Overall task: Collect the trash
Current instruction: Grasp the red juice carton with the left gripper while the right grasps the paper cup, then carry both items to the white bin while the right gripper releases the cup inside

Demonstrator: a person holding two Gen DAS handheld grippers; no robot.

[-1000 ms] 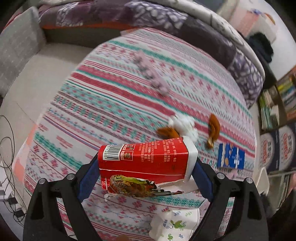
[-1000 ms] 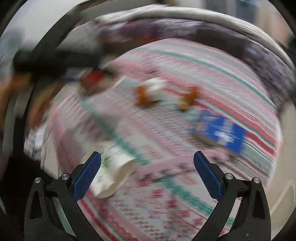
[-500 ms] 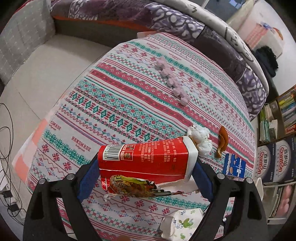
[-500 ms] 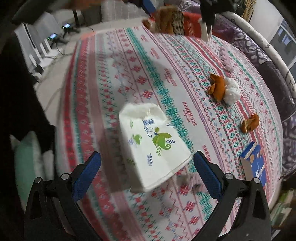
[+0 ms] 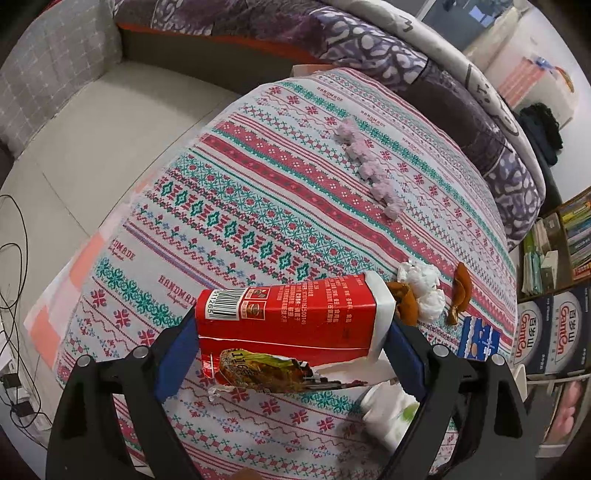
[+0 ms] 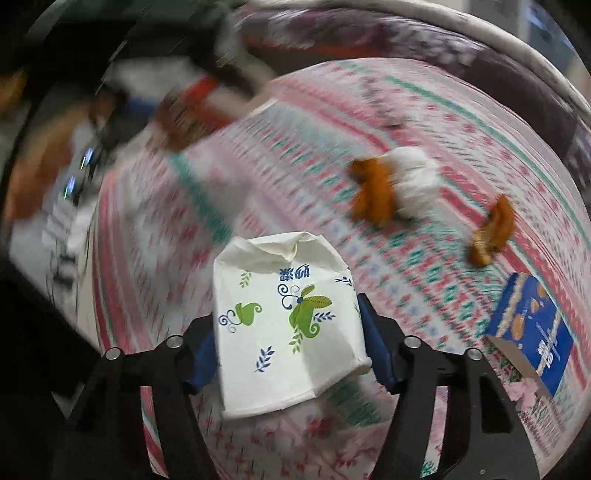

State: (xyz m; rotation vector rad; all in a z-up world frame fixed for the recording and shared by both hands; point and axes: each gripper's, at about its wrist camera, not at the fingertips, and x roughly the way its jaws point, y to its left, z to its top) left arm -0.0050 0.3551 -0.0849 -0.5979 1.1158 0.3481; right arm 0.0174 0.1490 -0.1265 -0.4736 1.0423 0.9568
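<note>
Left gripper (image 5: pixel 291 352): pointed steeply down over the table, clamped across a torn red carton (image 5: pixel 286 321) held crosswise above the cloth.
Right gripper (image 6: pixel 286 349): angled down, jaws closing on a white tissue pack (image 6: pixel 284 321) between its pads, which looked to touch its sides.
Trash on the table: one blue box (image 6: pixel 532 336), two orange peels (image 6: pixel 373 195), one white wad (image 6: pixel 413 181), one pink fluffy strip (image 5: pixel 369 170).
Surface: patterned red and green tablecloth (image 5: pixel 236 199).
Room: purple bedding (image 5: pixel 332 33) behind, bookshelf (image 5: pixel 565 240) to the right, pale floor (image 5: pixel 74 155) at left.

floor (image 5: pixel 74 147) pale tiles; bookshelf (image 5: pixel 561 240) right; patterned tablecloth (image 5: pixel 258 192); purple bedding (image 5: pixel 369 44)
</note>
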